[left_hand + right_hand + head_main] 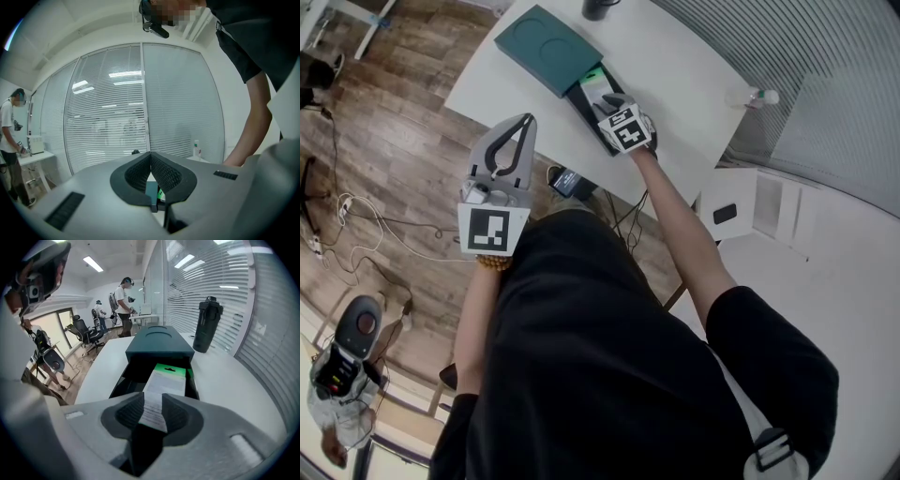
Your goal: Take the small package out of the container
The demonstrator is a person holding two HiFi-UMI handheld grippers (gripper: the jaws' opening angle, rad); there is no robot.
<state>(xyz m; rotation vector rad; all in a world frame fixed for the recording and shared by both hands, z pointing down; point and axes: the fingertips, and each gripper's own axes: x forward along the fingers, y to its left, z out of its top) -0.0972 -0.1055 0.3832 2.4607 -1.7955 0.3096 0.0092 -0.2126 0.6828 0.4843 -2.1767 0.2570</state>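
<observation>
On the white table [675, 66] stands a dark teal box [548, 47] with its black drawer tray [584, 105] pulled out toward me. The small package [164, 383], white with a green top, lies partly in the tray [123, 378]; its near end runs in between the pads of my right gripper [152, 399], which press on both sides of it. The head view has that gripper [614, 99] at the tray's near end, with the package [598, 86] just ahead of it. My left gripper [528, 120] hangs off the table's near edge, shut and empty, its pads touching [150, 157].
A black shaker bottle [207, 324] stands on the table behind the box. A small clear bottle [757, 97] sits at the table's right edge. A white cabinet [750, 211] stands on the floor to the right, cables [356, 225] lie on the left. People stand at desks far back [123, 303].
</observation>
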